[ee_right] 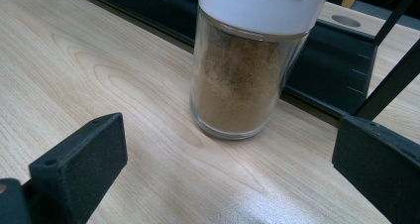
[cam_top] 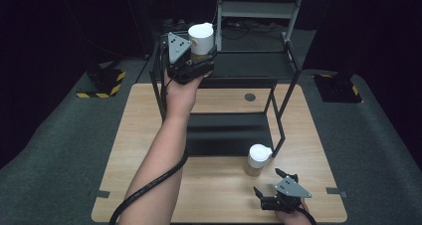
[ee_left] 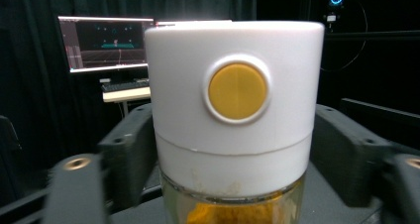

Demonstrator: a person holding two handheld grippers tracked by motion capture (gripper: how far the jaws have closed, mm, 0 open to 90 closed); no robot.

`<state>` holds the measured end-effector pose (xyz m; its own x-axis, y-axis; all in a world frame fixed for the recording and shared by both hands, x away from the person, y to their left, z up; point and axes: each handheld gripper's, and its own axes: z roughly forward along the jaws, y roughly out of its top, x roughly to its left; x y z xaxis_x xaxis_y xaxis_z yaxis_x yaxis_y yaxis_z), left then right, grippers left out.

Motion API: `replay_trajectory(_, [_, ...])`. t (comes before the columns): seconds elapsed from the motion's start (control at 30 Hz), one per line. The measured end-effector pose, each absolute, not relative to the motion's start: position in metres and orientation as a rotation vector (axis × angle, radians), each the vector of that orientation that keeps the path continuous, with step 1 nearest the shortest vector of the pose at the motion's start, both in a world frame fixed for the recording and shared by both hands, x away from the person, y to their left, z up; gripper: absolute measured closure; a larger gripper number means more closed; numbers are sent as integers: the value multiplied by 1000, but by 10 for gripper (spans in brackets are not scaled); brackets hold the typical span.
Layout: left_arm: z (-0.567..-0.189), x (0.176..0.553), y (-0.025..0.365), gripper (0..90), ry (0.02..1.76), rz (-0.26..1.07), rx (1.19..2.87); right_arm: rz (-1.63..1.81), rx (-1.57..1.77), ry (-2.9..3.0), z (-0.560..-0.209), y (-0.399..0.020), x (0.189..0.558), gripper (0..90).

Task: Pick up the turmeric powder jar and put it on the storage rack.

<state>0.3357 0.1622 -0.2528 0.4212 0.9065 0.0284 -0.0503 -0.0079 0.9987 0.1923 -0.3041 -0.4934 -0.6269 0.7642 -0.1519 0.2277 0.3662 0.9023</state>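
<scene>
The left tongs (cam_top: 201, 56) are up at the far left, level with the top shelf (cam_top: 249, 64) of the black rack (cam_top: 278, 110), and between them stands a spice jar with a white cap (cam_top: 201, 37). From the left gripper view the jar (ee_left: 233, 120) sits upright between the two black jaws, its white cap carrying a round yellow button on the front, with yellow powder visible in the glass below. The jaws stand partly parted, one on each side of the jar, and a thin gap shows between each pad and the cap, so they flank it rather than press it. The jar's base appears to rest on the dark shelf surface, though the very bottom is cut off from sight.

Down at the near right of the counter (cam_top: 149, 135), the right tongs (cam_top: 271, 185) sit low over the wood, jaws spread wide with nothing between them. In the right gripper view the two black jaws stand far apart at the bottom corners, and beyond them stands a second jar (ee_right: 242, 80), glass with brown powder and a white cap, upright on the counter. It is just in front of the rack's lower shelf (ee_right: 322, 60), clear of both jaws. In the high view that brown jar (cam_top: 258, 160) stands just beyond the right tongs, beside the rack's near right leg.
</scene>
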Motion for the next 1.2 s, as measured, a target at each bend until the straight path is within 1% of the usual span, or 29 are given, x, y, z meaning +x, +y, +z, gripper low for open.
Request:
replay_trajectory(0.1, [-249,335,160,12,870,911,1372,1233,853,2065,-493,-304,192,0])
replay_trajectory(0.13, [-249,335,160,3,871,909,1375,1233,852,2066,-493,-304,192,0])
replay_trajectory(0.7, [-251,315,165,3,842,907,1386,1227,844,2068,-493,-303,192,0])
replay_trajectory(1.2, [-264,282,167,3,825,921,1390,1222,838,2072,-493,-302,192,0])
